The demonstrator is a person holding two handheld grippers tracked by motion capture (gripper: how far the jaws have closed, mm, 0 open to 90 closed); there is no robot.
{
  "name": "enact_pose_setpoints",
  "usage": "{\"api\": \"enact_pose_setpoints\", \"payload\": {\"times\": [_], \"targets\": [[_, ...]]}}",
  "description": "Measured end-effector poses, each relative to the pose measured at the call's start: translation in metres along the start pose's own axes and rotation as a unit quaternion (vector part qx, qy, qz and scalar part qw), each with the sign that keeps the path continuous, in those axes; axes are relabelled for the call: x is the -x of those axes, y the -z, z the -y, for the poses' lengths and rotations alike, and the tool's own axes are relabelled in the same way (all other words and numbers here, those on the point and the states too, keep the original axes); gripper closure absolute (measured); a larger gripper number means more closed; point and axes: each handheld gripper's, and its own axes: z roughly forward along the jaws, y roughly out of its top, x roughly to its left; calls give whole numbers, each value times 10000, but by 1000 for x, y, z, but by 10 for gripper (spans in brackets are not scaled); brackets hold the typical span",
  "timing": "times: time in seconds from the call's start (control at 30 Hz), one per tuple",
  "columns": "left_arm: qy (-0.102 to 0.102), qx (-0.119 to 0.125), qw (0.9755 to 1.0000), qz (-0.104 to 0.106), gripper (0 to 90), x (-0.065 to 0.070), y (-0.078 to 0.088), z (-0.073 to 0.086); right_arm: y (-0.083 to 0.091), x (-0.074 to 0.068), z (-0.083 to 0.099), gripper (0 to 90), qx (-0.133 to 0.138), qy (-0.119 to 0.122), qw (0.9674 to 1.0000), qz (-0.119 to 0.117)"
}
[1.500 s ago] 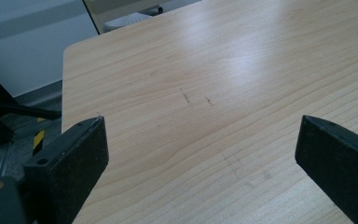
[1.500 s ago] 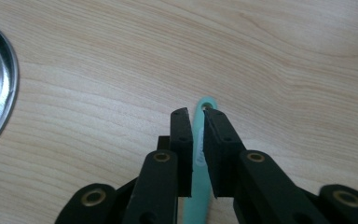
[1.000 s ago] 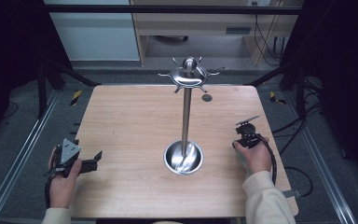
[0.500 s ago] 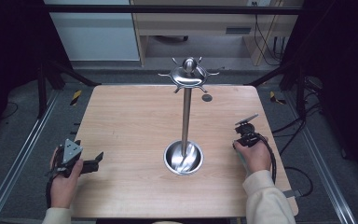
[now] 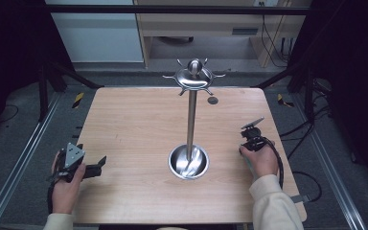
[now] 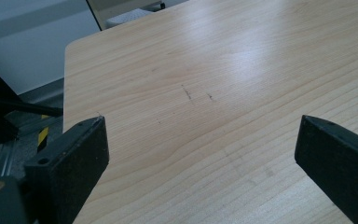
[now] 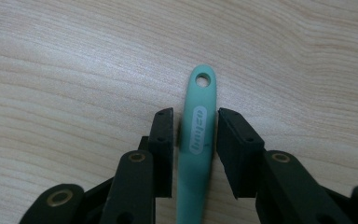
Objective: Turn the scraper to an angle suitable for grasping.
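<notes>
My right gripper [image 7: 195, 122] points down at the table [image 5: 134, 124] with its jaws on either side of a mint-green handle [image 7: 196, 140] that lies flat on the wood near the right edge. The jaws have just been closing, and the handle sits between them, but I see a thin gap at each pad, so I judge that I am not yet squeezing it. The hole at the handle's tip [image 7: 203, 81] pokes out beyond my fingertips. What is at the handle's other end I cannot tell; it runs out of view under my hand.

What could go wrong: the handle is thin and flat against the table, so if I close too high, the pads may skate over its rounded edges and snap shut on nothing. If I press too low, the fingertips may drag on the wood and push the handle sideways. It also sits slightly nearer one pad, so it may twist as I close.

My left gripper [image 5: 84, 165] rests at the near left of the table, jaws spread wide with nothing between them.

In the middle stands a steel rack [image 5: 190, 120]: a bowl base, a tall post, and a ring of hooks on top. It is well apart from my right hand now, but the post and hooks are what I could knock if I carry the handle over there. A small dark disc [image 5: 212, 100] lies on the table behind the rack.
</notes>
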Motion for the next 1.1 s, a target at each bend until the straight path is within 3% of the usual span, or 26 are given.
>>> {"api": "enact_pose_setpoints", "payload": {"times": [0.73, 1.1], "targets": [[-5, -6, 10000, 37, 26, 0, -1, 0, 2, 0, 0, 738, -20, -112, 9999, -44], [-14, -23, 10000, 67, 26, 1, -1, 0, 33, -8, -4, 743, 640, 126, 9979, 15]]}}
